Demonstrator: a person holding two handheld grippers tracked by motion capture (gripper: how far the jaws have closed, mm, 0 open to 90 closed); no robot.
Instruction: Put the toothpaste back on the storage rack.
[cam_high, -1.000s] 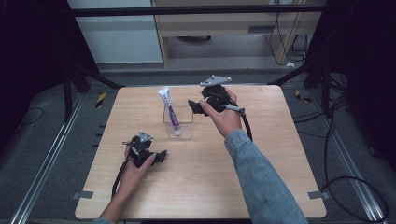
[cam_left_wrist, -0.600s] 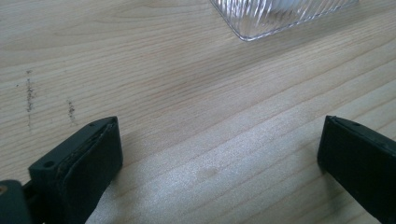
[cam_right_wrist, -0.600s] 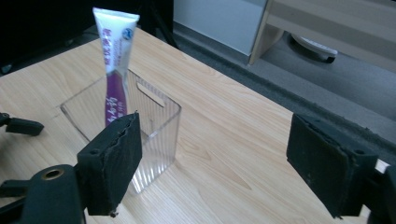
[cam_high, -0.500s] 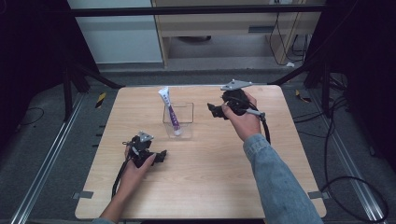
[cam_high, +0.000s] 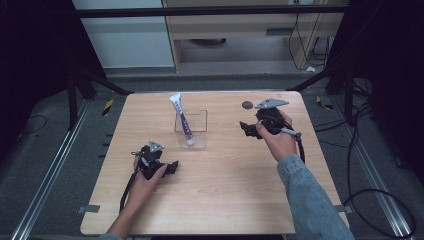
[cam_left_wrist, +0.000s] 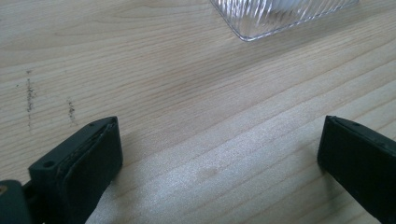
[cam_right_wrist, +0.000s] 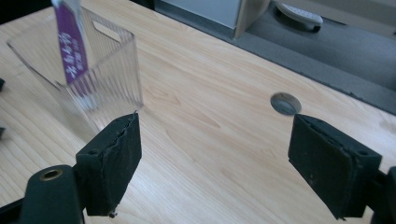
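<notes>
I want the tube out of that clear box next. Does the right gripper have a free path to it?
Probably yes. The right gripper is open and holds nothing, only bare table lies between it and the clear box, and the tube sticks out above the rim.

Matt pale wood table (cam_high: 225, 190); clear ribbed plastic box (cam_high: 191, 131) (glossy).
</notes>
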